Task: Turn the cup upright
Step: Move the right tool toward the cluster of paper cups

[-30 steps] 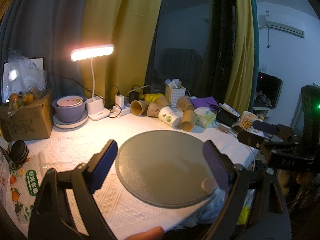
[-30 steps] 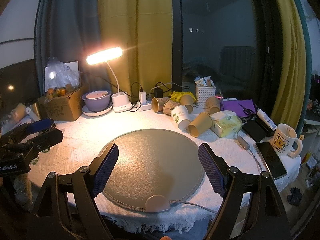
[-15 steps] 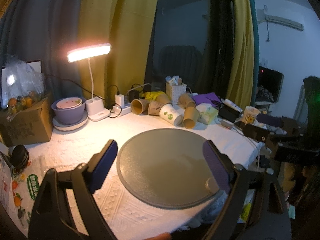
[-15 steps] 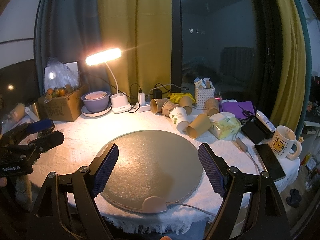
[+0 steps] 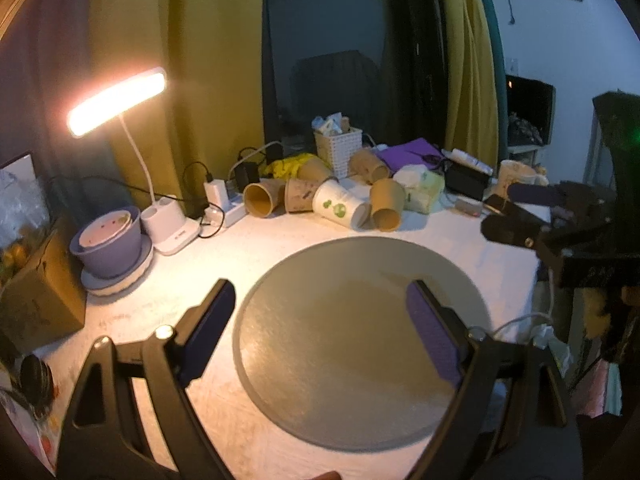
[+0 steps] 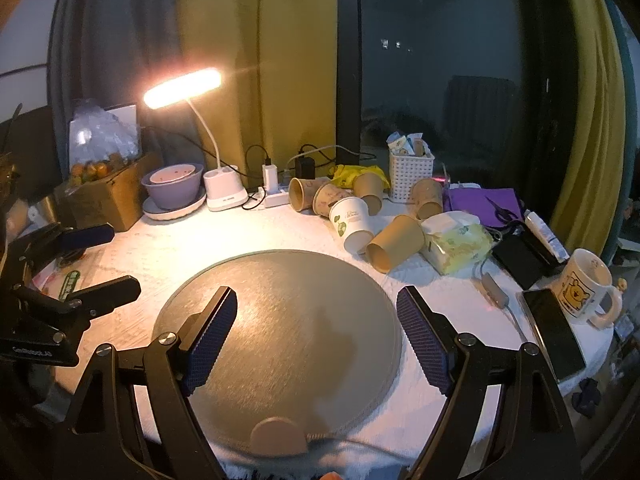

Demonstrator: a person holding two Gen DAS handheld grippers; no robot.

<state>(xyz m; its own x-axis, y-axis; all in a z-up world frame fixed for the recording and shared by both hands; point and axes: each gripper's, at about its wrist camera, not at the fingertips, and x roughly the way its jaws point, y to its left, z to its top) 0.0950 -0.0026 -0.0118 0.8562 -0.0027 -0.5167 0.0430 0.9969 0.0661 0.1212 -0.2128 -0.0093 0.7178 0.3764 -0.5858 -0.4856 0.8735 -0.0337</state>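
Observation:
Several paper cups lie on their sides at the back of the table: a white cup with green leaves (image 6: 351, 225) (image 5: 341, 209), a brown cup (image 6: 395, 242) (image 5: 387, 204) to its right, more brown cups (image 6: 304, 193) behind. A round grey mat (image 6: 280, 320) (image 5: 360, 320) lies in the middle. My left gripper (image 5: 320, 316) is open and empty above the mat's near edge. My right gripper (image 6: 318, 320) is open and empty above the mat. Each gripper shows in the other's view: left (image 6: 86, 268), right (image 5: 532, 212).
A lit desk lamp (image 6: 224, 196), purple bowl on a plate (image 6: 173, 180), cardboard box (image 6: 104, 196) and power strip (image 6: 276, 198) stand at the back left. White basket (image 6: 411, 174), tissue pack (image 6: 456, 242), phone (image 6: 554, 336) and mug (image 6: 586, 284) are on the right.
The left gripper has moved forward and tilted, so the lamp and cups look closer. The right gripper has moved slightly forward. Both stay open.

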